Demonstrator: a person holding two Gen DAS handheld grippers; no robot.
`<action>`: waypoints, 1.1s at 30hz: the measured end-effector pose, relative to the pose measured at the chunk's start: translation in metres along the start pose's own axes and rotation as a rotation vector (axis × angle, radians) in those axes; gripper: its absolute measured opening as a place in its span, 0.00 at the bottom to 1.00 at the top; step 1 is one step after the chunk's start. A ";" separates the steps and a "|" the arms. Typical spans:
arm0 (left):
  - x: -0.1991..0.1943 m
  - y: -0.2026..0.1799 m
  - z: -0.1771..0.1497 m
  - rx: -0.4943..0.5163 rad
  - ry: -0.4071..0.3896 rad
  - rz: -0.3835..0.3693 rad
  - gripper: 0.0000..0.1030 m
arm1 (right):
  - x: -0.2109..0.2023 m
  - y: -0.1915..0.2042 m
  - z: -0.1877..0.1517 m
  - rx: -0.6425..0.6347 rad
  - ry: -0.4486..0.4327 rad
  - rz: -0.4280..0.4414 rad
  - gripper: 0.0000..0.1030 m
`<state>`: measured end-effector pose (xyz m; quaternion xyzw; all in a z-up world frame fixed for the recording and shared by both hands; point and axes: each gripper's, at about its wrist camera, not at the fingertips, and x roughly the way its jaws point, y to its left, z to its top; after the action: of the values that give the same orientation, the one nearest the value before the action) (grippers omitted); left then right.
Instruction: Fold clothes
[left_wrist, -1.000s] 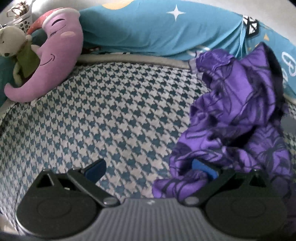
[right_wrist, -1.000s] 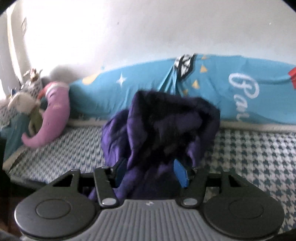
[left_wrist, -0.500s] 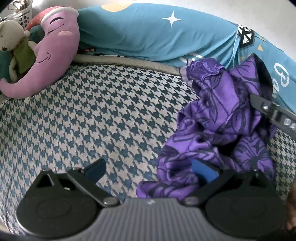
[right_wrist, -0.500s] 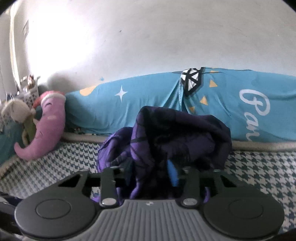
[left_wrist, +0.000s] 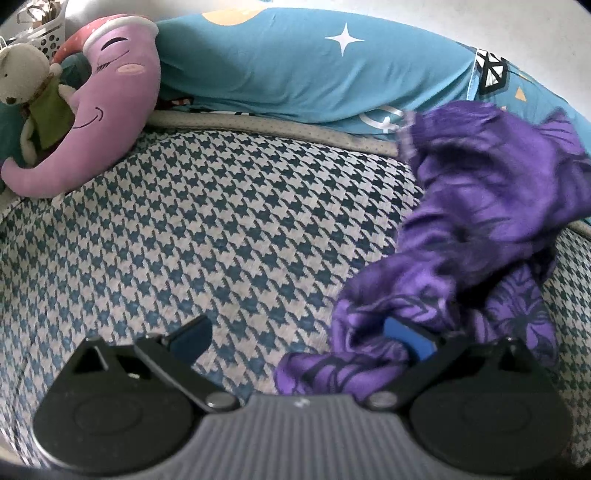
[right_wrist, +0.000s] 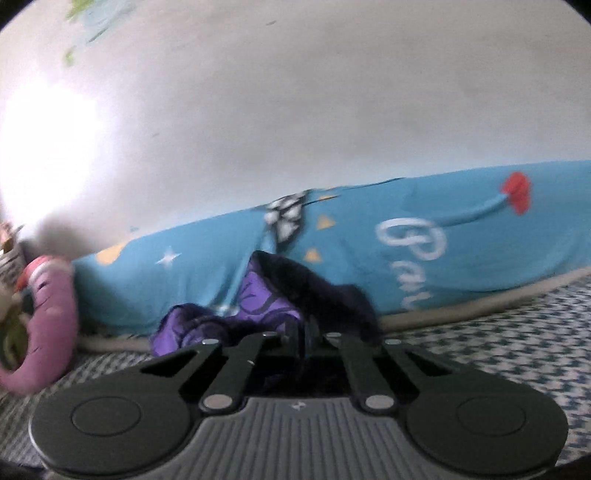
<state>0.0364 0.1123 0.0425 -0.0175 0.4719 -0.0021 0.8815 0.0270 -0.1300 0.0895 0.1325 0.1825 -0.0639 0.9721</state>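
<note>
Since a second ago our right gripper (right_wrist: 301, 338) has pressed its fingers together on a fold of the purple printed garment (left_wrist: 491, 221) and tipped upward. We keep our left gripper (left_wrist: 299, 332) spread wide, its right pad under loose cloth, pinching nothing. With the garment bunched at the right edge of the houndstooth mattress (left_wrist: 221, 229), we judge it gripped for lifting and spreading.

The houndstooth bedcover (left_wrist: 229, 229) lies open, hemmed by the purple garment (left_wrist: 491, 221), moon plush (left_wrist: 107, 110) and blue bolster (left_wrist: 295, 74).
</note>
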 end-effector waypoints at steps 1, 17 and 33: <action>-0.001 0.000 0.000 -0.001 0.001 -0.001 1.00 | 0.000 -0.005 0.002 0.015 -0.001 -0.019 0.04; -0.005 -0.037 -0.021 0.095 0.030 -0.208 1.00 | 0.000 -0.071 0.018 0.201 0.059 -0.309 0.05; -0.006 -0.057 -0.031 0.174 0.002 -0.191 1.00 | -0.020 -0.059 0.031 0.105 0.041 0.085 0.44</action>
<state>0.0086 0.0550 0.0320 0.0143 0.4672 -0.1270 0.8749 0.0089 -0.1941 0.1107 0.1921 0.1928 -0.0295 0.9618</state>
